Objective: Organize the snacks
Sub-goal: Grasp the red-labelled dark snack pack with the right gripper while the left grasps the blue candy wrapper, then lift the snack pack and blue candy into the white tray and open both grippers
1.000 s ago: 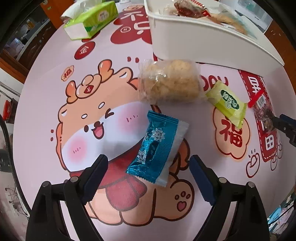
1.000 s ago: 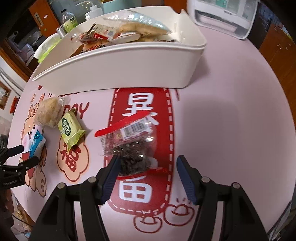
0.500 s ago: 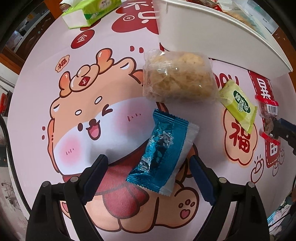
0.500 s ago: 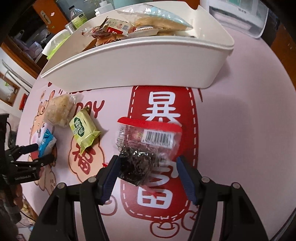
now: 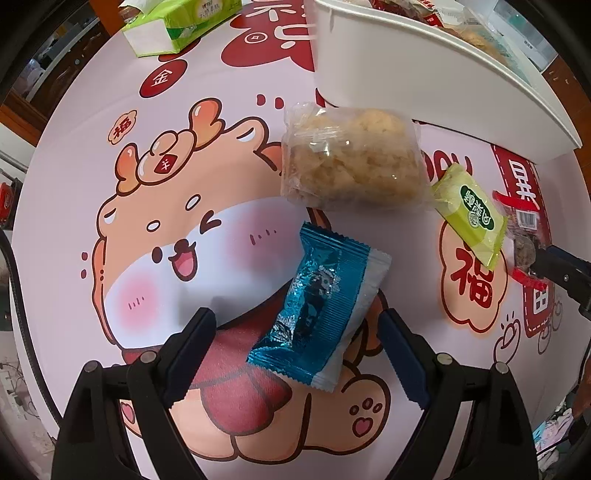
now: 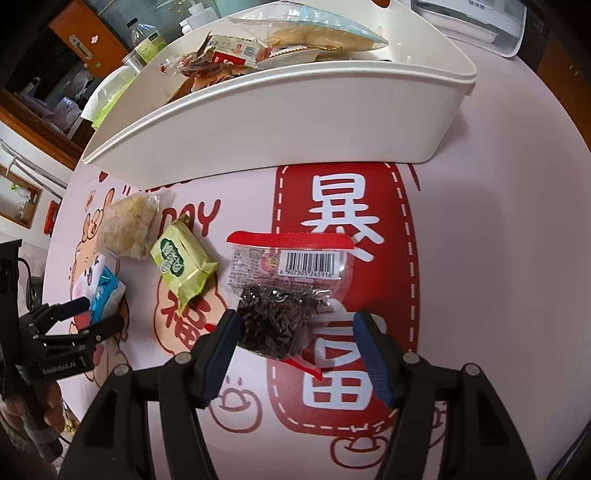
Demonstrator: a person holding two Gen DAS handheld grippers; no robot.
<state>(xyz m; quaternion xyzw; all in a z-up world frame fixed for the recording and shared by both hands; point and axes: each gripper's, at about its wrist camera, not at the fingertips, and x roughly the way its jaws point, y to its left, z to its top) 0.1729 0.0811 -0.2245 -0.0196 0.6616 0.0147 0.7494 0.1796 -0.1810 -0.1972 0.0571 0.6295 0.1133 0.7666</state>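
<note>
Left tongs [image 5: 297, 352]: spread wide and pointing straight down over the blue packet [image 5: 321, 314]; the packet lies flat on the bench [image 5: 66, 221] between the fingers, with a clear gap on the left side, so nothing is gripped.
Why there: the fingers straddle the packet across its narrow width, which looks like the line-up for a pinch.
Right tongs [image 6: 295, 350]: part-way apart around the clear bag of dark snack [image 6: 286, 295]; the left finger is at or against the bag's edge, the right finger stands clear, so I judge it not yet clamped.
Bag position: red-sealed end and barcode point away from the tongs, the dark contents sit nearest the fingers, the fuller part that gives something to squeeze.
White bin [image 6: 295, 122]: stands just beyond the loose snacks and already holds several packets; likely the goal for the rest.
Still loose: the puffed rice cake [image 5: 351, 162] just beside the bin wall, and the green packet [image 5: 471, 214] between it and the clear bag.
Tissue pack [image 5: 177, 22]: well apart at the far edge, not part of the sorting.
Progress: partly done, four snacks remain on the bench.
</note>
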